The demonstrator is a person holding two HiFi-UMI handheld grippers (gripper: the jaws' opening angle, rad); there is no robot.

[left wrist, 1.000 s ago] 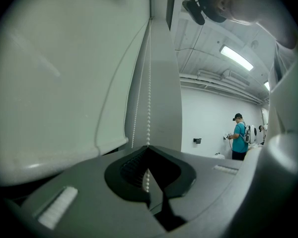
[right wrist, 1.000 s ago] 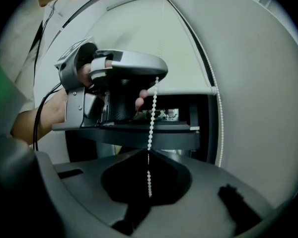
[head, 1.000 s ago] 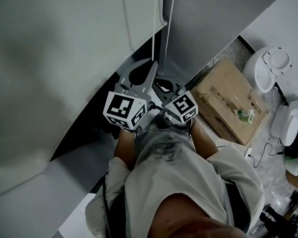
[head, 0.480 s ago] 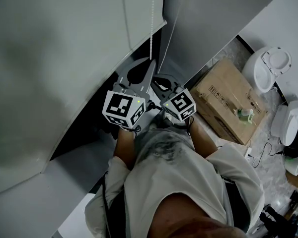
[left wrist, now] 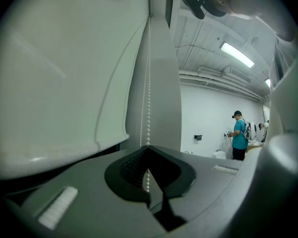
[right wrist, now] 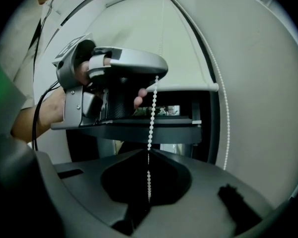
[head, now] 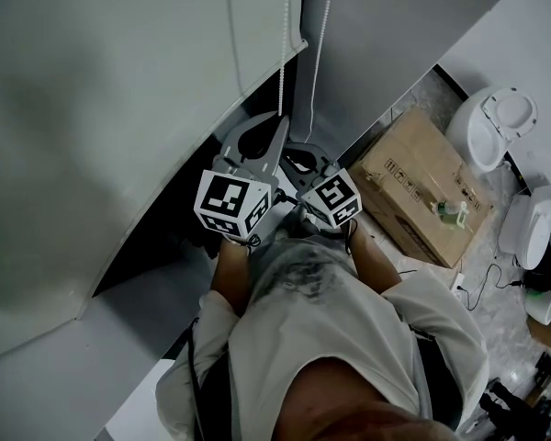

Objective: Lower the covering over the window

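The blind covers only the upper part of the window. Below its bottom rail is a dark gap, and what lies behind it is too dim to make out. The bead chain hangs just off the blind's right edge in two strands, whose tops are cut off by the frame.

The left gripper has its jaws pressed together on the strand nearer the blind. The beads run down into the closed tips and show again in the hollow behind them. The right gripper sits just below it, under the blind's rail. Its jaws are likewise clamped on that same strand, which comes down to it from the left gripper's tips. The second strand hangs farther from the blind against the grey wall, touched by neither gripper.

In the head view the right gripper's tips are hidden beneath the left gripper, so mainly its marker cube shows. The chain's lower loop is hidden behind both grippers.

Well to the right of the blind, on the floor, lie a cardboard box and a white toilet; the box's print is too small to read. Far beyond the blind, the left gripper view shows a person in a teal top, too small to tell what they hold.
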